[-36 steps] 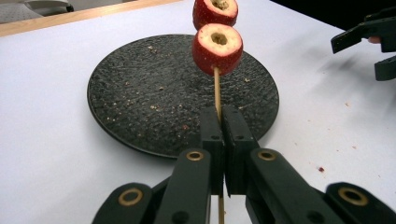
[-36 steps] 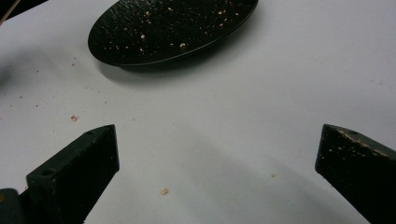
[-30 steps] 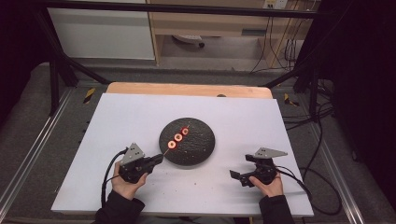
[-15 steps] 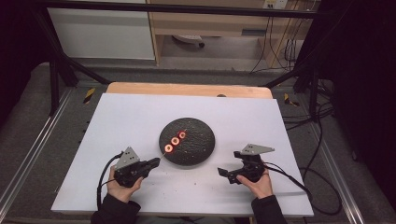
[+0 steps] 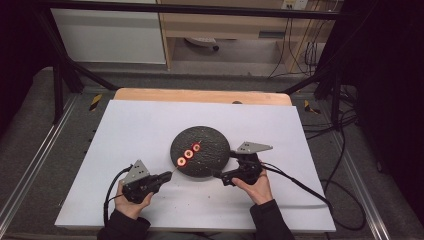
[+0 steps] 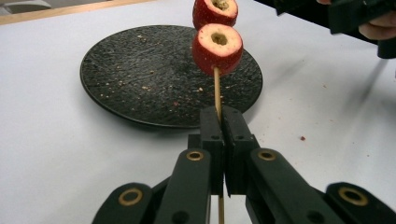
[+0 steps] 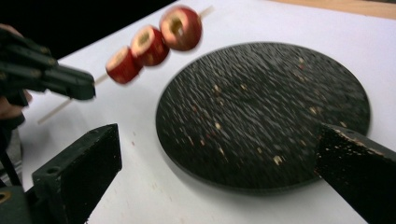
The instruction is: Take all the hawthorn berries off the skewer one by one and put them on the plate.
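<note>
The left tool is clamped shut on the bare end of a wooden skewer, holding it clear of the white surface with three hollowed red fruit pieces threaded along it, over the black round plate. In the high view the skewer runs from the plate's 8 o'clock edge toward its centre. The right tool sits at the plate's 4 o'clock edge, jaws spread wide and holding nothing, the plate lying ahead between them.

A white table bears a black plate.
</note>
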Tool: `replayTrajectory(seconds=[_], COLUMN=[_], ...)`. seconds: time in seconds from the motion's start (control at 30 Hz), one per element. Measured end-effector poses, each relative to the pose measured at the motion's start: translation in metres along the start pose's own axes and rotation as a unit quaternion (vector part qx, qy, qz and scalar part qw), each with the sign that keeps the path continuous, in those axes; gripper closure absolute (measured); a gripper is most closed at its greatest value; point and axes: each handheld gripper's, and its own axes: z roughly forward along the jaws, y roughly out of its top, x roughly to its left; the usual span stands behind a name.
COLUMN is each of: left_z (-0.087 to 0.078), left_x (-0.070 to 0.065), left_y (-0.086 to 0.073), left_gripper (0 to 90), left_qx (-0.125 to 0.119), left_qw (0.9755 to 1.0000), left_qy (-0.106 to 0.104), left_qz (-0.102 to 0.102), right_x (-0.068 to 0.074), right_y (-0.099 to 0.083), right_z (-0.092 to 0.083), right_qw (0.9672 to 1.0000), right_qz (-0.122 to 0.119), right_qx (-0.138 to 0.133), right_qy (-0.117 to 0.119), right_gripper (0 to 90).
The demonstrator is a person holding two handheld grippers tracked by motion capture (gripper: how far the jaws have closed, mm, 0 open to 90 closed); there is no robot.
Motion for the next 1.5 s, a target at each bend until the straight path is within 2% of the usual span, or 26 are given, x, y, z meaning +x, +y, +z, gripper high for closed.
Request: replayTrajectory(seconds=[0.2, 0.33, 0.5, 0.63, 0.87, 1.07, 1.23, 1.5], left_z=[0.003, 0.004, 0.006, 0.007, 0.008, 0.010, 0.011, 0.011], left_x=[-0.003, -0.005, -0.007, -0.009, -0.012, -0.014, -0.015, -0.018], left_y=[-0.001, -0.001, -0.001, -0.001, -0.001, -0.001, 0.000, -0.001], left_gripper=[87.9, 87.9, 87.9, 87.9, 87.9, 87.9, 87.9, 87.9], left_qx=[0.005, 0.007, 0.010, 0.010, 0.008, 0.008, 0.007, 0.003], left_qw=[1.0000, 0.9999, 0.9999, 0.9998, 0.9998, 0.9997, 0.9997, 0.9996], left_qy=[-0.005, -0.007, -0.010, -0.012, -0.014, -0.016, -0.016, -0.015], left_qz=[0.005, 0.007, 0.009, 0.012, 0.015, 0.018, 0.019, 0.023], right_x=[0.005, 0.005, 0.003, 0.000, -0.003, -0.003, -0.003, -0.003], right_y=[0.017, 0.025, 0.029, 0.031, 0.030, 0.029, 0.028, 0.028], right_z=[0.013, 0.021, 0.026, 0.029, 0.035, 0.038, 0.039, 0.040], right_qw=[0.9996, 0.9993, 0.9982, 0.9972, 0.9959, 0.9941, 0.9939, 0.9911], right_qz=[0.014, 0.023, 0.040, 0.053, 0.070, 0.085, 0.089, 0.109], right_qx=[-0.021, -0.024, -0.038, -0.043, -0.044, -0.053, -0.049, -0.046], right_qy=[0.011, 0.014, 0.024, 0.031, 0.037, 0.043, 0.043, 0.061], right_gripper=[6.7, 9.6, 17.3, 25.3, 34.2, 40.5, 43.2, 54.4])
